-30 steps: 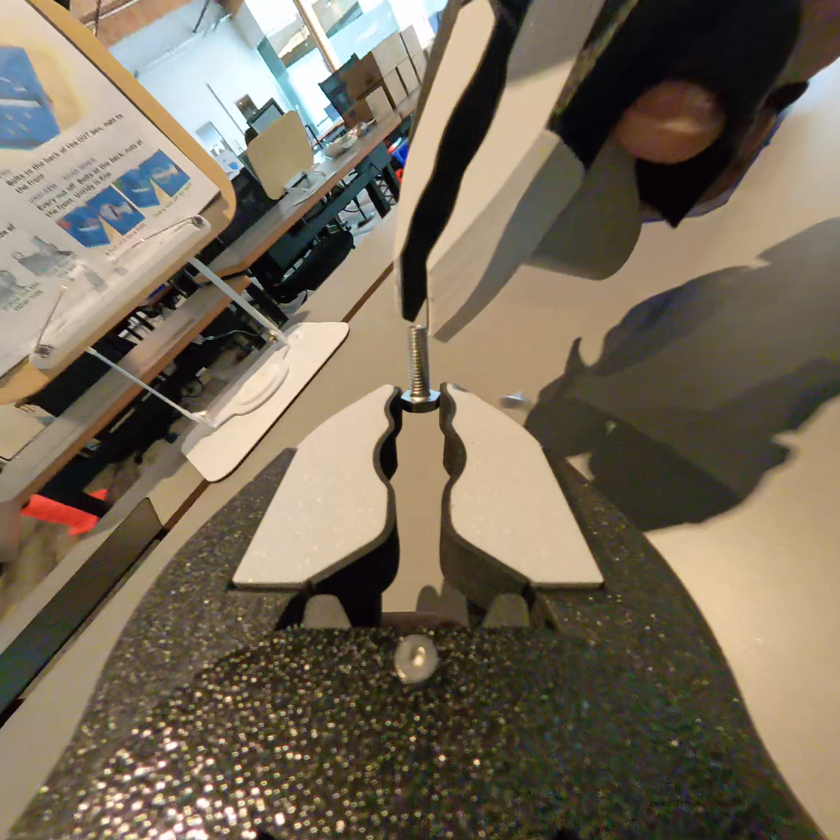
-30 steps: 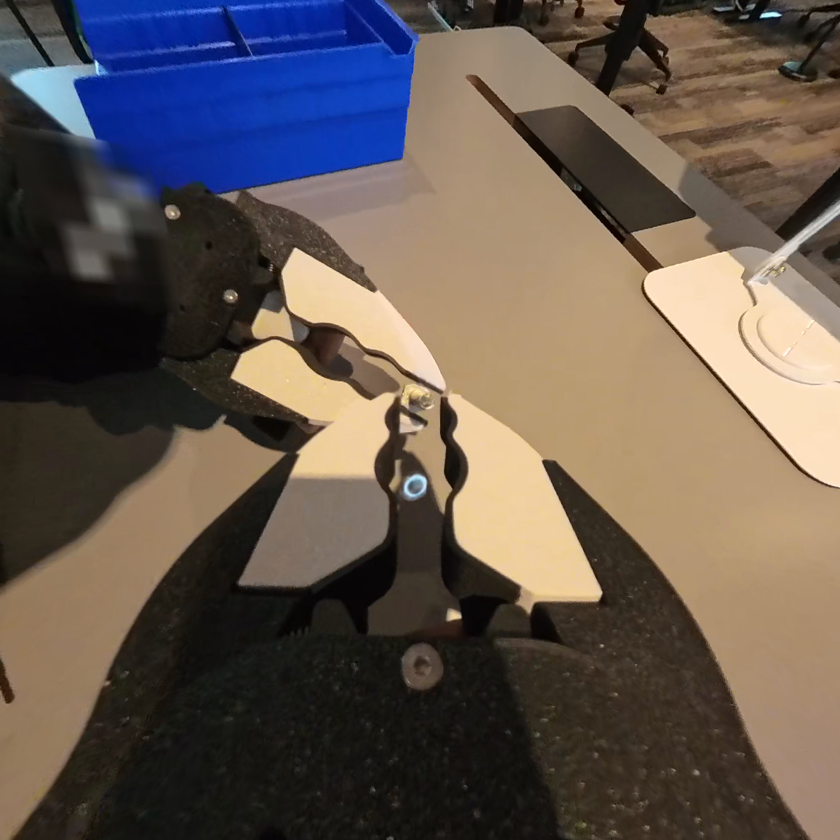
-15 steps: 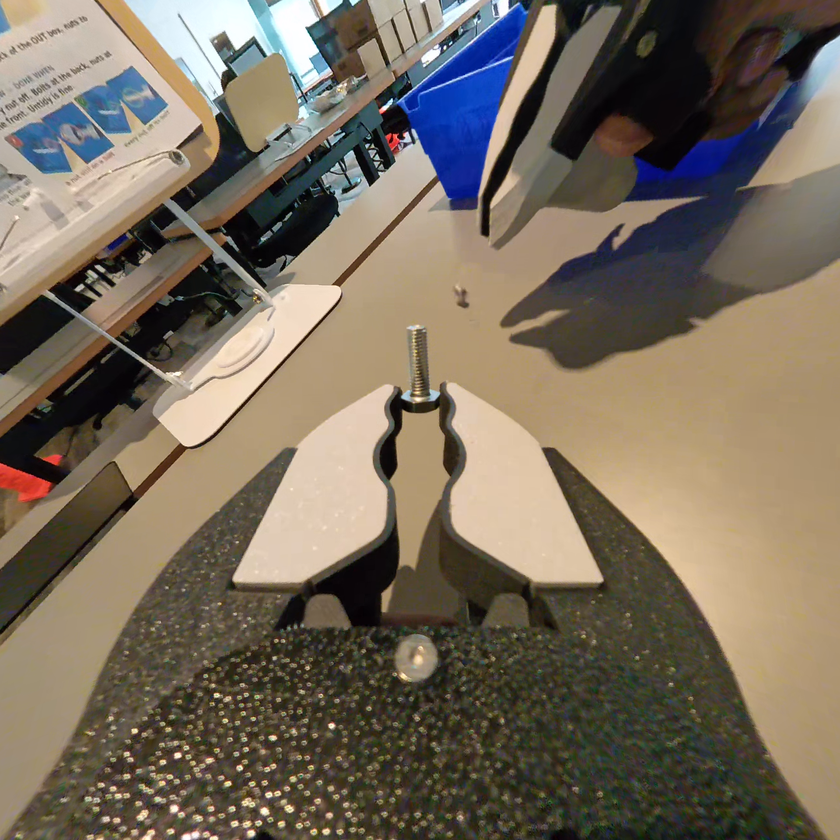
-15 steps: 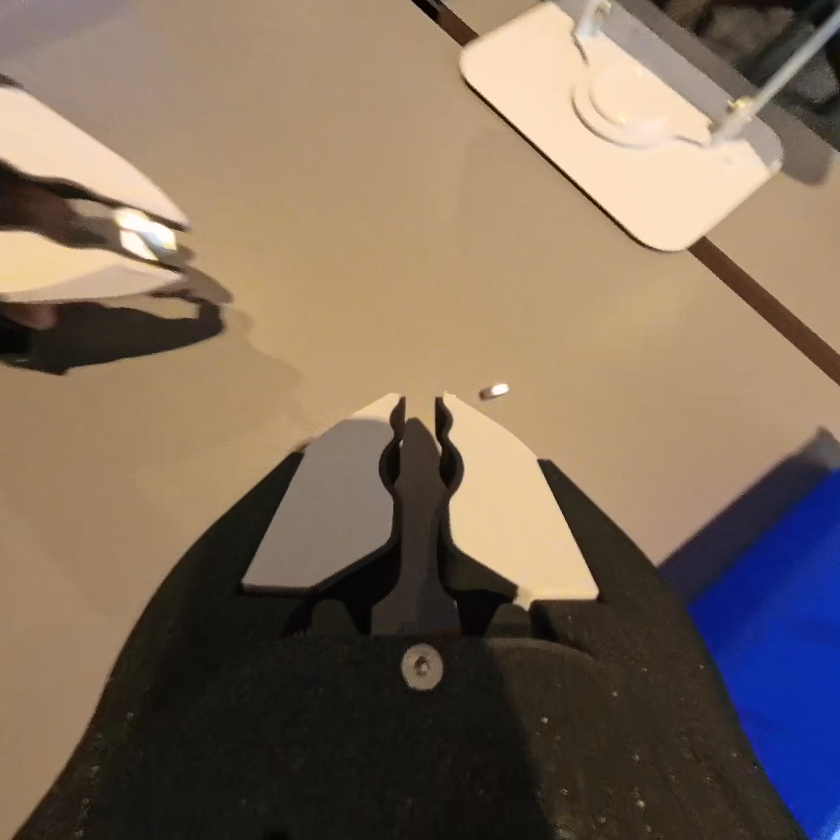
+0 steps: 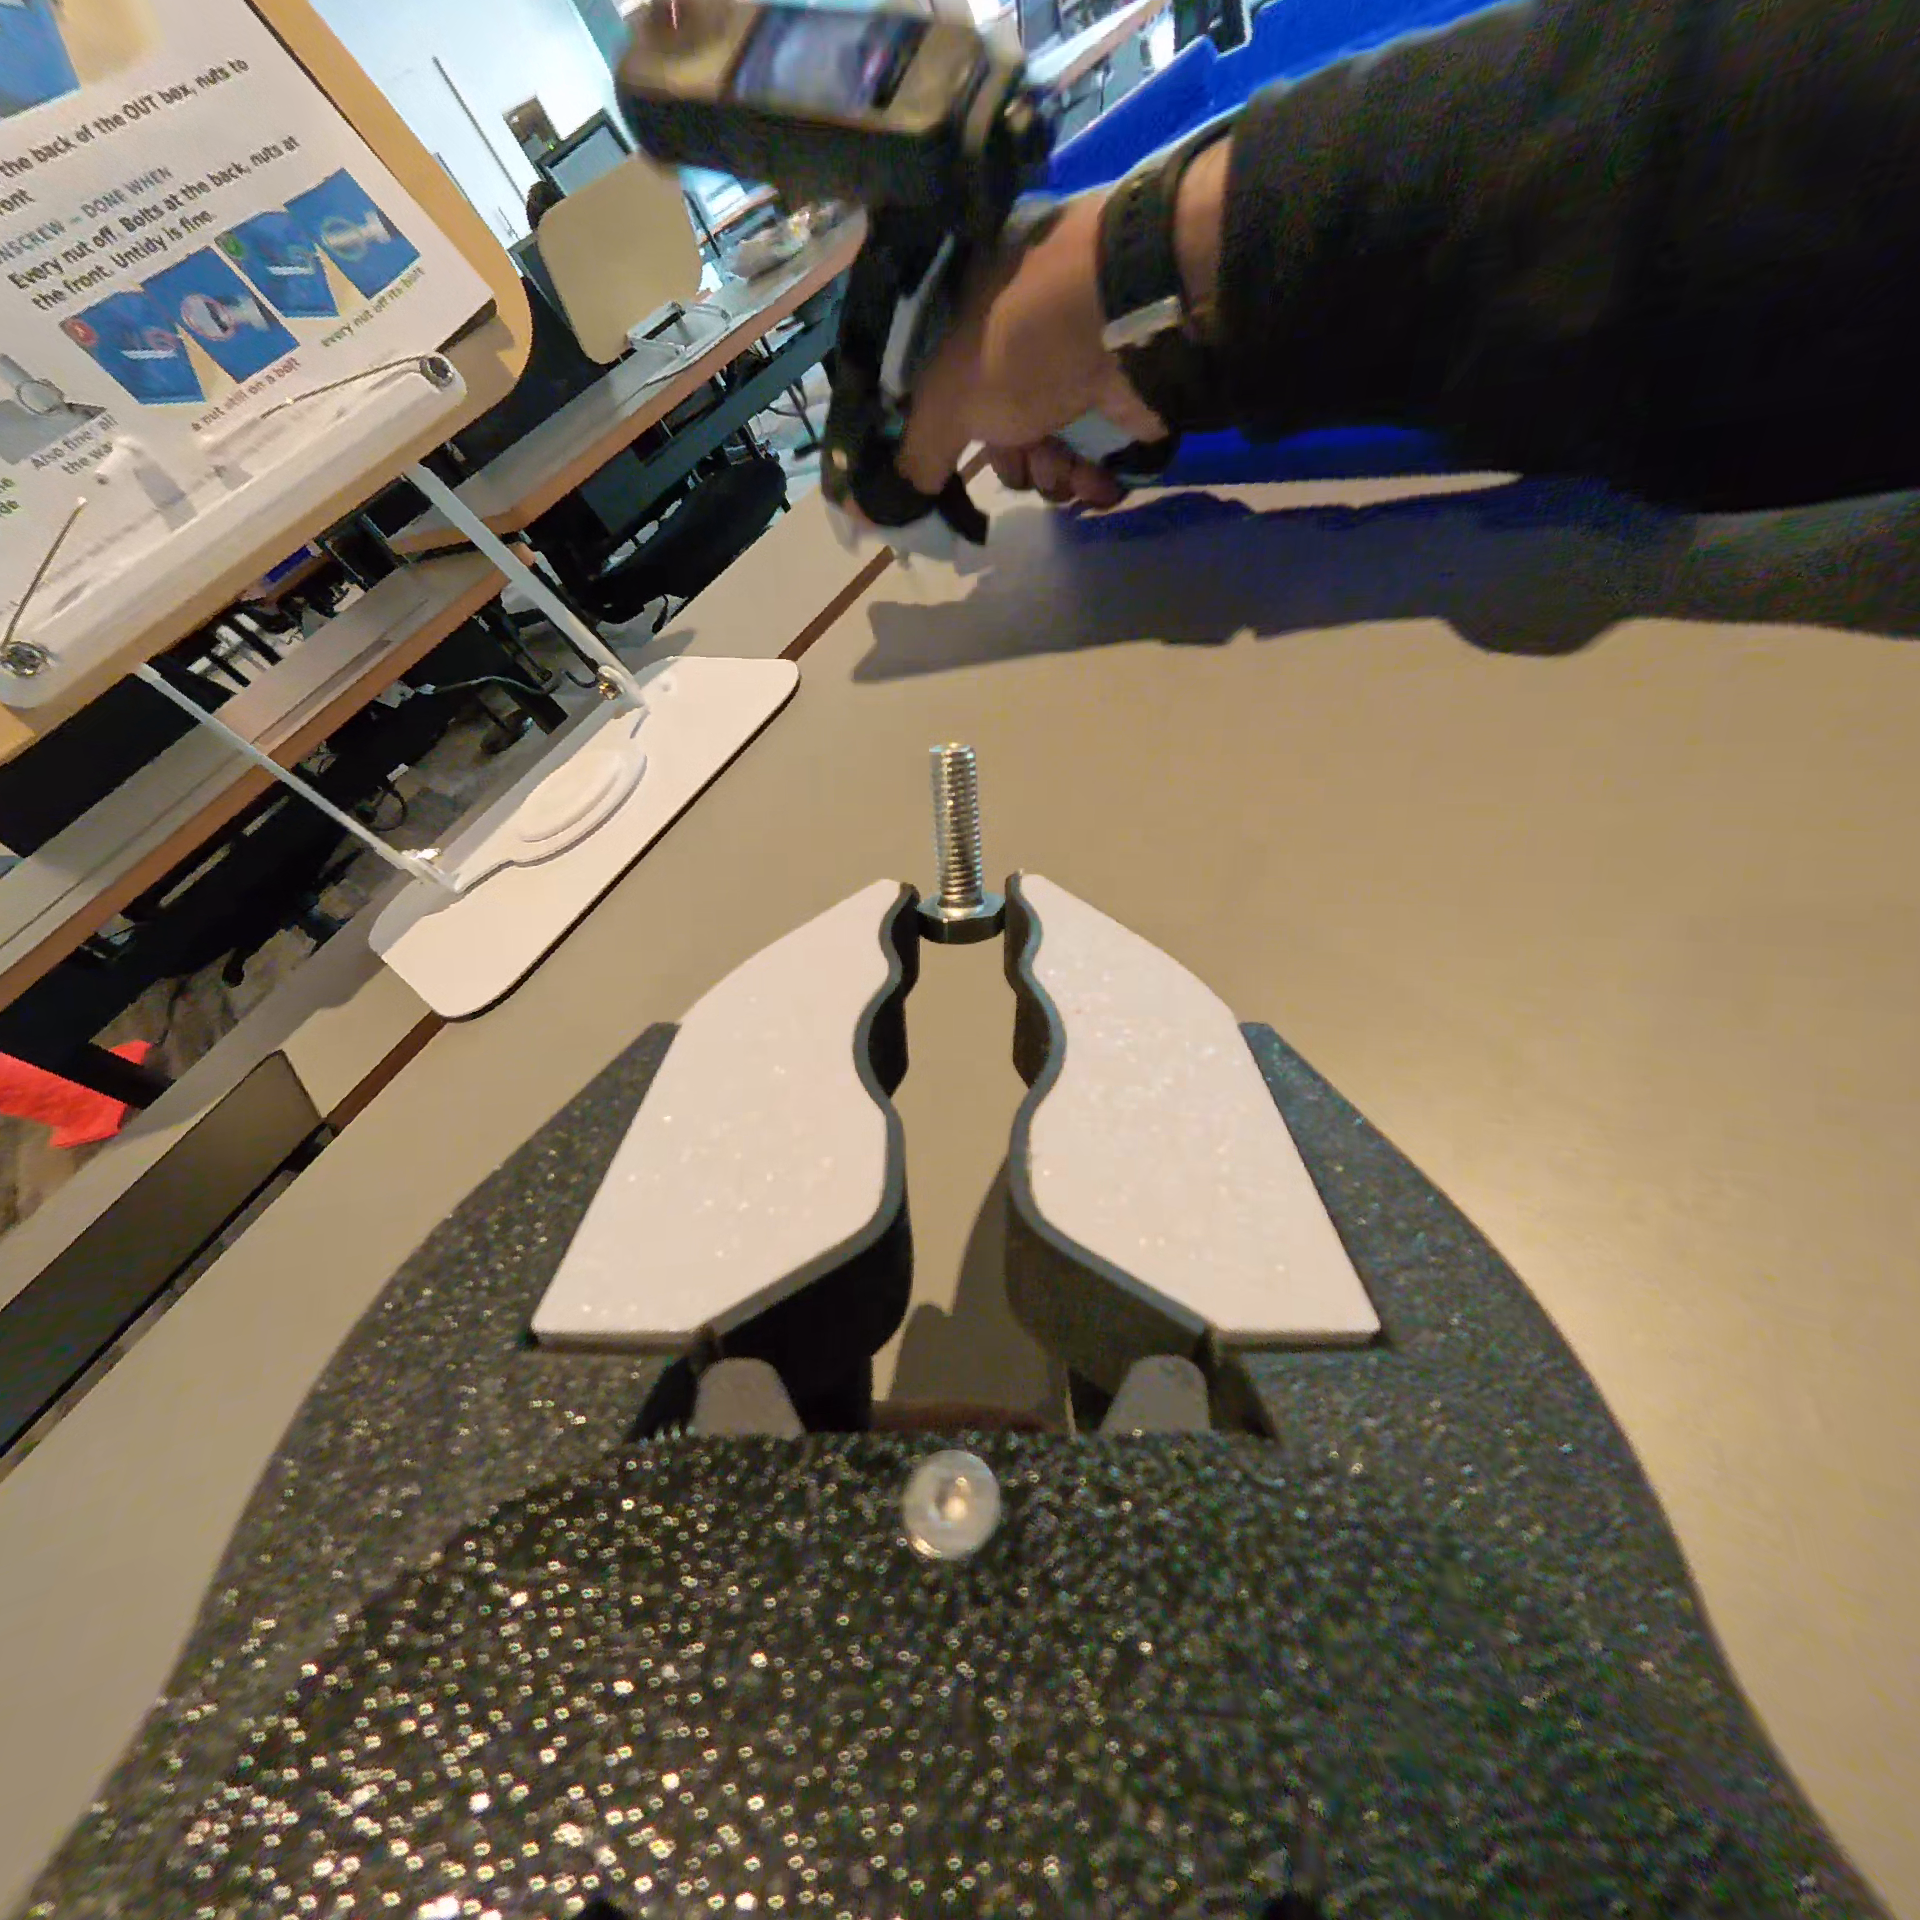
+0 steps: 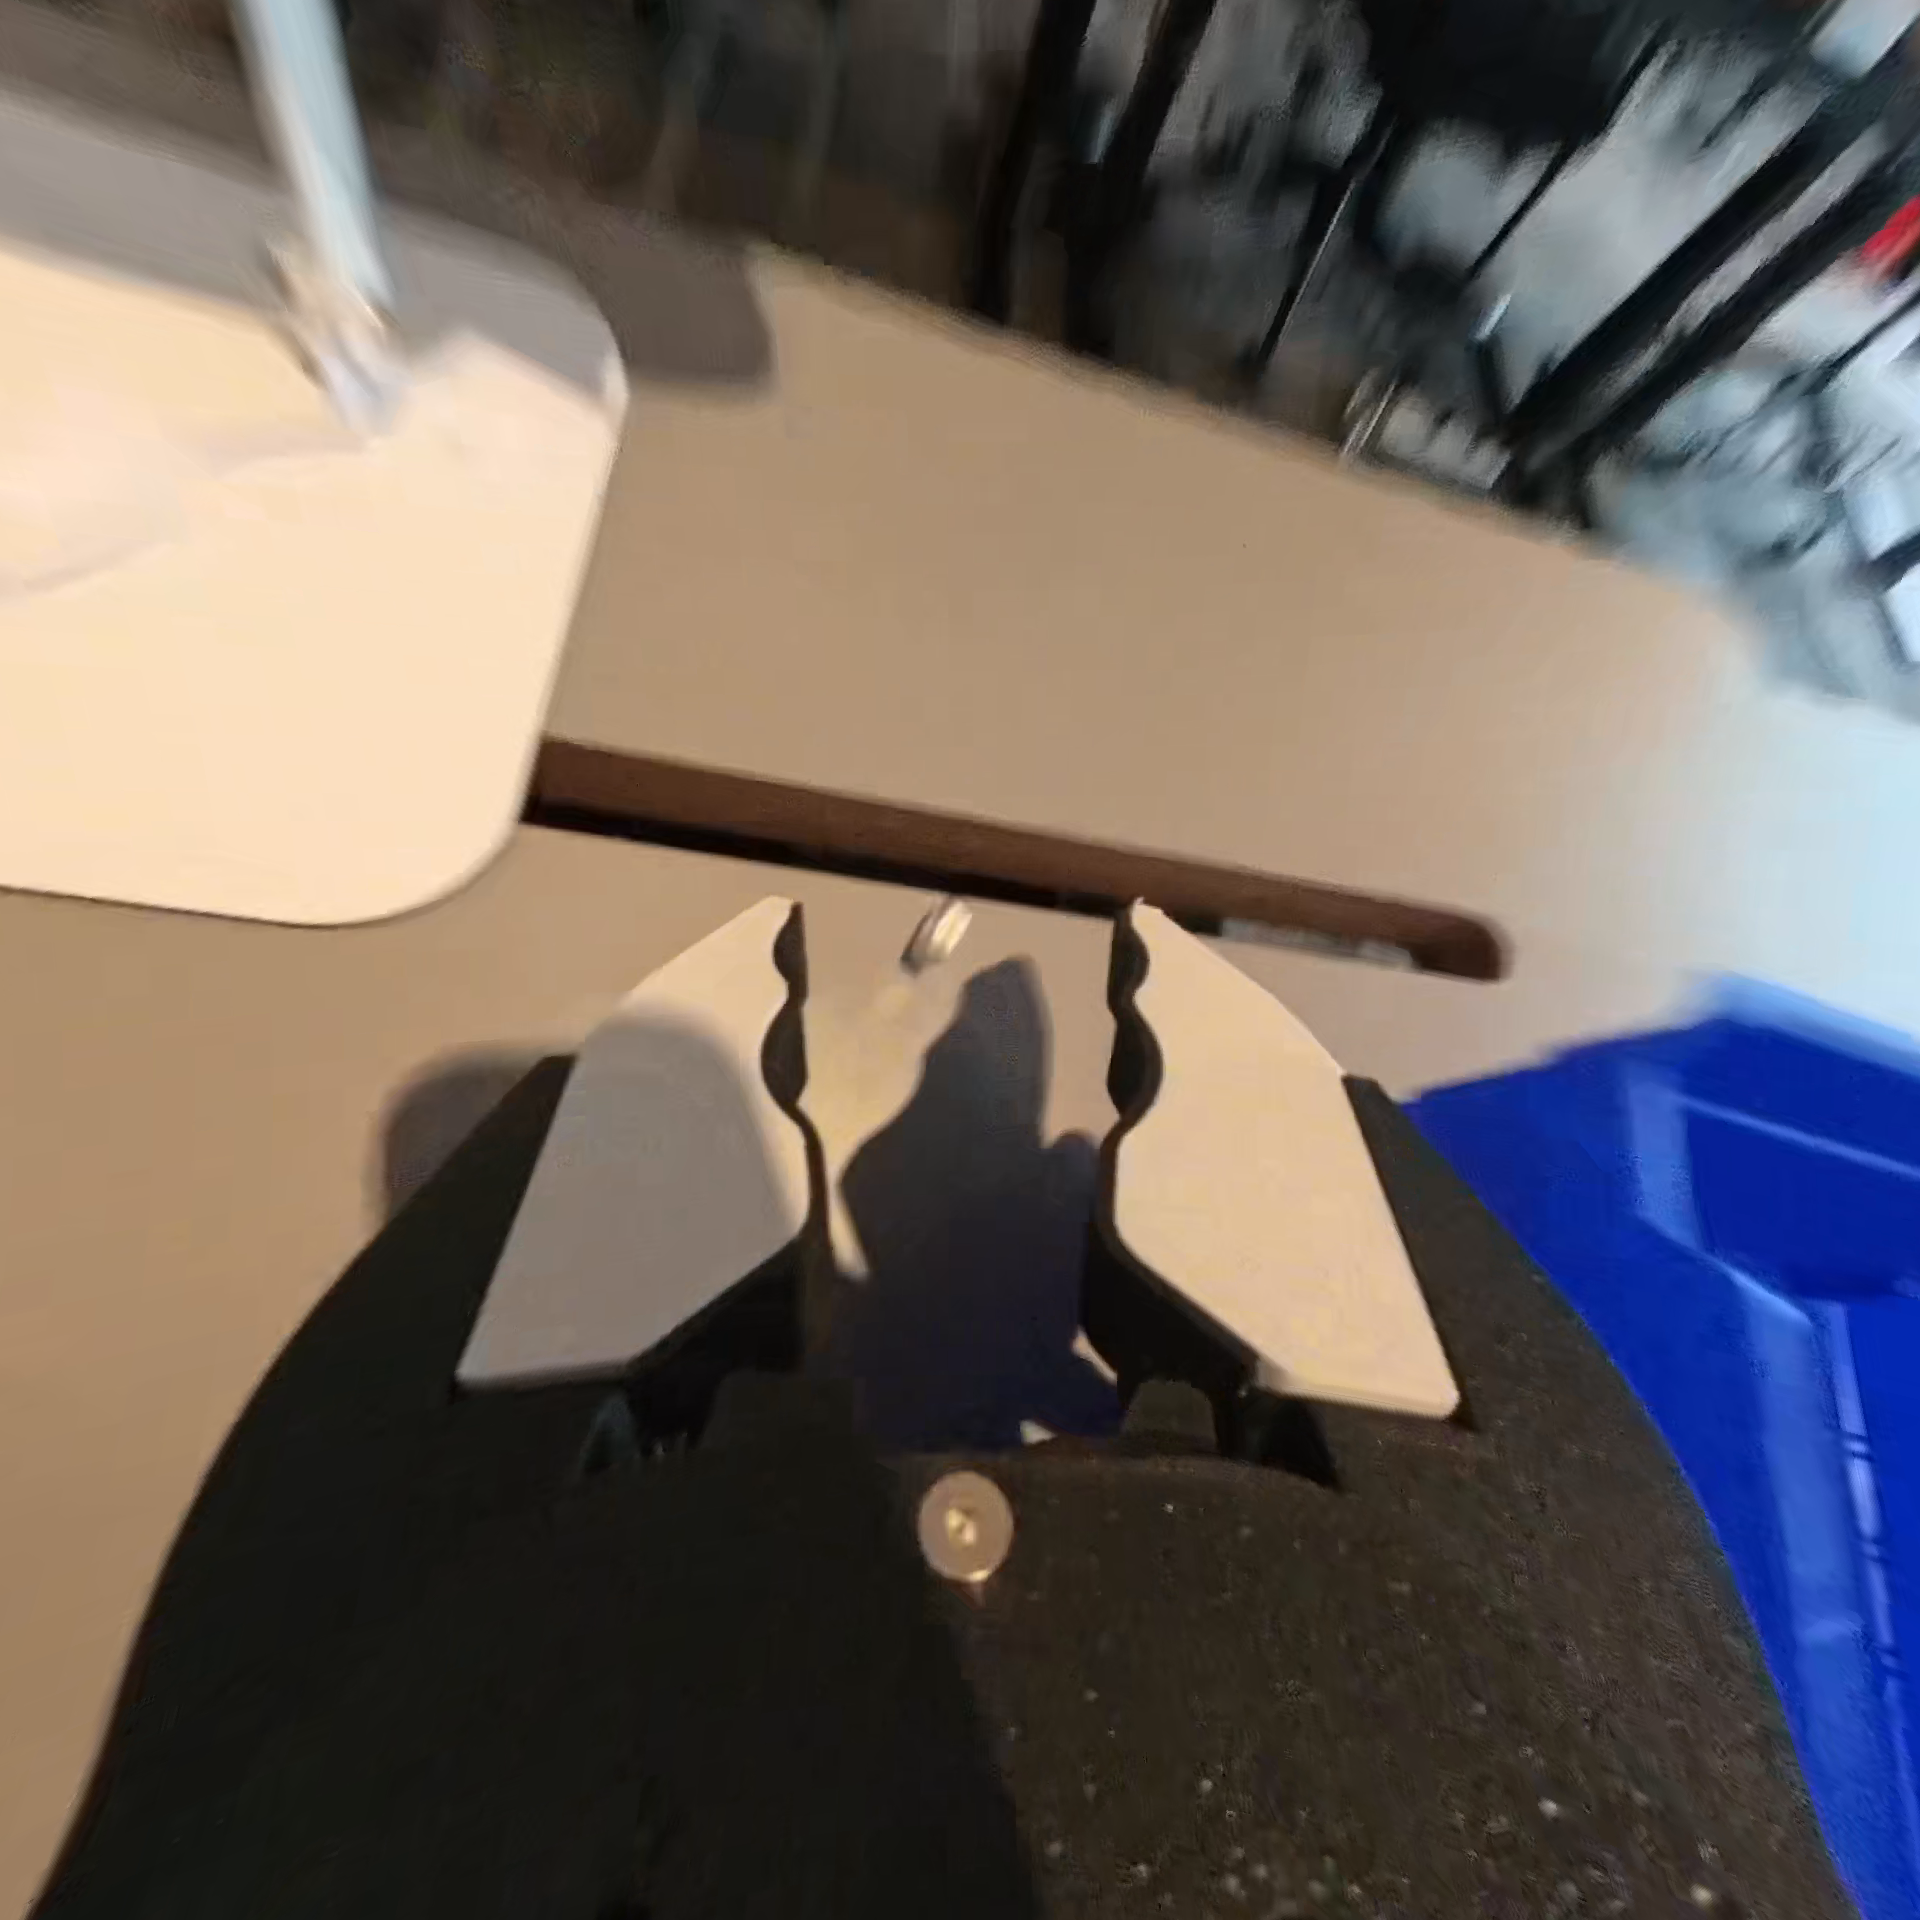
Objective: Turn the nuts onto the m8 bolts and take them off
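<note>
White-padded left tool [image 5: 958, 902] clamped on bolt [image 5: 954, 831] head, threaded shank upright at 12 o'clock. Right tool [image 6: 961, 920] spread apart, gripping nothing, over grey desk [image 6: 1039, 665]; small blurred nut [image 6: 935, 933] between fingertips. Blue bin [image 6: 1704, 1174] at 3 o'clock, white stand base [image 6: 270, 665] at 10 o'clock.

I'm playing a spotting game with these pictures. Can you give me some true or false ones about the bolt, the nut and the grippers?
1. The left gripper holds the bolt by its head. True.
2. The bolt lies flat on the table. False: it stands upright.
3. The right gripper is shut on the nut. False: its jaws are open, and the nut lies on the table ahead.
4. A nut sits on the bolt's threads. False: the threads are bare.
5. A blue bin is near the right gripper. True.
</note>
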`<state>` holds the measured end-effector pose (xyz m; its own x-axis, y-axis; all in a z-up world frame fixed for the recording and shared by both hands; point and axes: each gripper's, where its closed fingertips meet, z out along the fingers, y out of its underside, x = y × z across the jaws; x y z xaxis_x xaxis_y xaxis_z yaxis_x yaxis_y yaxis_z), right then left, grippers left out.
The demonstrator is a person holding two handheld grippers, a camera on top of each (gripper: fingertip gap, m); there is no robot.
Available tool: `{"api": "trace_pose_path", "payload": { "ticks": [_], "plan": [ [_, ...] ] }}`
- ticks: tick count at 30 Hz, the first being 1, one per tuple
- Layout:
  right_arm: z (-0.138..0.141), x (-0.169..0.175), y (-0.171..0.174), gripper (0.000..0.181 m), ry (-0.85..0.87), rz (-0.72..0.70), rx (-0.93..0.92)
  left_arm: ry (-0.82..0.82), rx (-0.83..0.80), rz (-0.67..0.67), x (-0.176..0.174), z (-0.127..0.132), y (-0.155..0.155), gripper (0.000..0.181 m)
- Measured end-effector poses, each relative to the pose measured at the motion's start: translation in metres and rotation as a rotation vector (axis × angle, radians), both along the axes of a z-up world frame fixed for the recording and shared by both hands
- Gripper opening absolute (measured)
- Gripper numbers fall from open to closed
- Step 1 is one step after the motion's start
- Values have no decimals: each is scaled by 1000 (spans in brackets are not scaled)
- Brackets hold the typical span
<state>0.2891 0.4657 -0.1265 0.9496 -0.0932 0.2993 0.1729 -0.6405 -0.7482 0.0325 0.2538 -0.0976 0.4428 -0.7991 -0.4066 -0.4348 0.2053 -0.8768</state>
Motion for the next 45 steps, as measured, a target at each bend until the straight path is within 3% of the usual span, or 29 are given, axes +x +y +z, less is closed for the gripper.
{"api": "trace_pose_path", "payload": {
  "ticks": [1,3,11,17,23,27,31,34,39,45],
  "plan": [
    [-22,6,7,57,28,-10,-94,1,5,5,-2,0,1,15],
    [-34,8,20,1,83,21,-116,-16,-2,14,-5,3,3,15],
    [-35,28,5,0,135,44,-117,-50,-28,10,-7,5,5,15],
    [-14,2,-26,0,166,153,17,-48,-28,21,-8,5,6,15],
    [3,-59,-102,0,10,399,100,-51,-41,40,-11,5,10,15],
    [17,-77,-160,0,-103,473,175,-40,-23,54,-12,5,11,15],
    [6,-81,-196,0,-206,491,178,1,21,86,-14,3,14,15],
    [1,-84,-198,0,-281,513,171,27,72,114,-16,4,17,15],
    [5,-100,-184,0,-257,544,207,40,98,165,-25,2,28,15],
    [-4,-87,-174,0,-482,520,172,138,151,232,-42,-7,44,15]
  ]
}}
